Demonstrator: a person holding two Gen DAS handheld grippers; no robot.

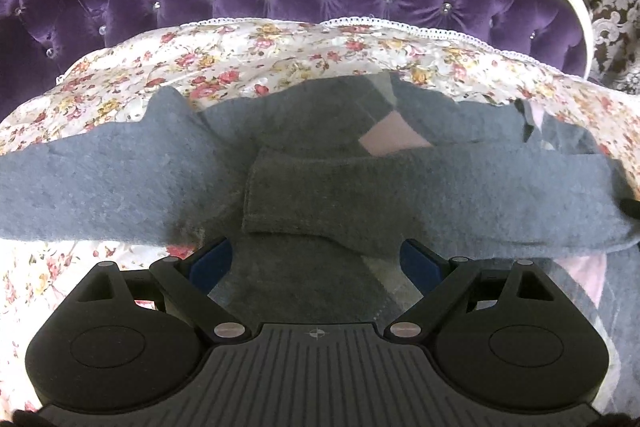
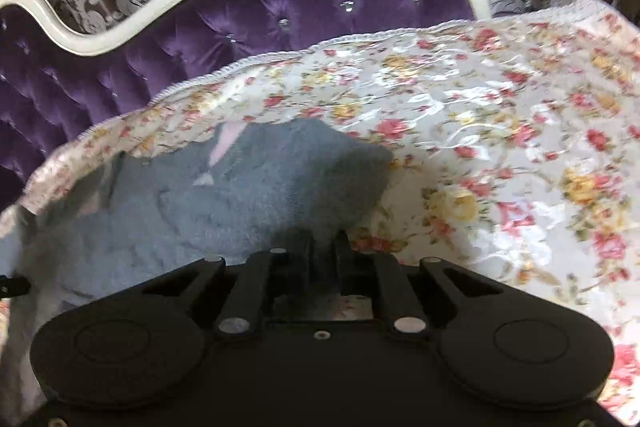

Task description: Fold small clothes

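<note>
Left wrist view first: my left gripper [image 1: 316, 259] hangs wide open above the sweater [image 1: 120, 183], which lies flat on the floral cover [image 1: 280, 47]. One sleeve [image 1: 400, 199] is folded across the body with its cuff ending just ahead of my open fingers [image 1: 212, 261]; the other sleeve stretches out to the left, unfolded. Both sleeves run crosswise to my fingers, so I judge this gripper is the nearer one for that left sleeve.

Right wrist view: my right gripper [image 2: 324, 247] has its jaws drawn close together at the sweater's right edge. Whether cloth is pinched between them I cannot tell. Here the sweater lies ahead and to the left, bare cover to the right.
</note>
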